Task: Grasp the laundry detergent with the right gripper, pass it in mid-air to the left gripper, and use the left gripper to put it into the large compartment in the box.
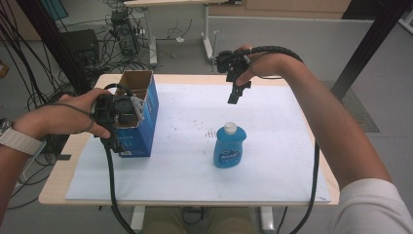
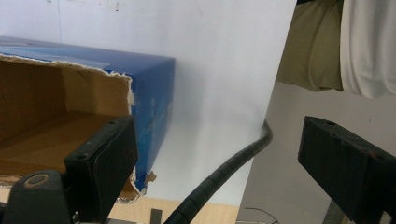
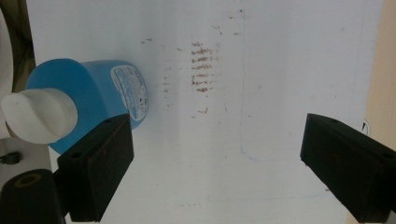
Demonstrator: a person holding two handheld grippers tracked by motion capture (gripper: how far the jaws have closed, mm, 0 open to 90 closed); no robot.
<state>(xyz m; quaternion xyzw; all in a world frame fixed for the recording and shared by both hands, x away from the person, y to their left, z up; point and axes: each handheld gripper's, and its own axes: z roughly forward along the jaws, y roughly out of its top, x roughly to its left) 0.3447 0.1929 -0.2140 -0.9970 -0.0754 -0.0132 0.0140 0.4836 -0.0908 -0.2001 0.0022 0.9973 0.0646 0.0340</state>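
In the high view, the left hand-held gripper [image 1: 118, 127] sits at the left of the frame, right against the near side of an open blue cardboard box [image 1: 143, 105] that stands upright on the white sheet [image 1: 272, 165] covering the tabletop [image 1: 56, 187]. Its jaws are spread wide and hold nothing. In the left gripper view, the torn rim and brown inside of the box [image 2: 70, 107] fill the left half of the frame — the left jaw overlaps the box's open mouth while the right jaw hangs over the floor past the sheet's edge; whether a jaw touches the cardboard I cannot tell. A black ribbed cable [image 2: 219, 175] runs up from the bottom centre.

The right hand-held gripper [image 1: 235, 95] is in the upper middle of the high view, raised above the tabletop and pointing down, its jaws released and empty. Below it, near the centre of the frame, a blue detergent bottle [image 1: 228, 146] with a white cap [image 1: 230, 128] stands upright, well apart from the box. In the right gripper view the bottle [image 3: 93, 93] appears at the left edge, partly behind the left jaw — not between the jaws. Faint reddish-brown marks [image 3: 201, 67] dot the sheet at upper centre.
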